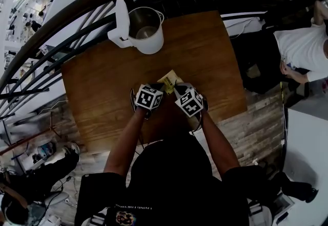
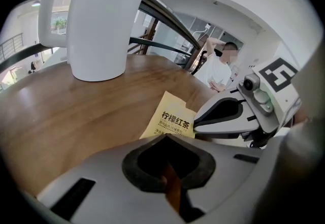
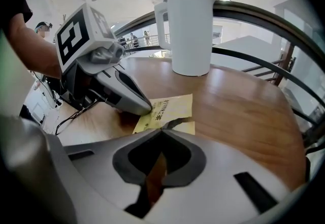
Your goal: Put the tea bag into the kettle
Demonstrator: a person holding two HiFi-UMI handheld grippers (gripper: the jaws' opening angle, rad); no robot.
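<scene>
A yellow tea bag packet (image 1: 169, 78) with printed characters lies low over the wooden table (image 1: 102, 81), just ahead of both grippers. My left gripper (image 1: 163, 86) is shut on the packet's (image 2: 170, 116) near left edge, its tips (image 2: 166, 135) meeting the paper. My right gripper (image 1: 176, 86) is shut on the near right edge, where a torn flap (image 3: 179, 122) curls up at its tips (image 3: 163, 127). The two sets of jaws almost touch. The white kettle (image 1: 146, 30) stands at the table's far side with its lid raised, also seen as the kettle (image 3: 192, 30) beyond the packet.
A dark curved railing (image 1: 77, 20) runs behind the table's far edge. A person in a white shirt (image 1: 302, 45) sits off to the right. Wooden floor (image 1: 256, 127) shows past the table's right side. Bare tabletop lies between the packet and the kettle.
</scene>
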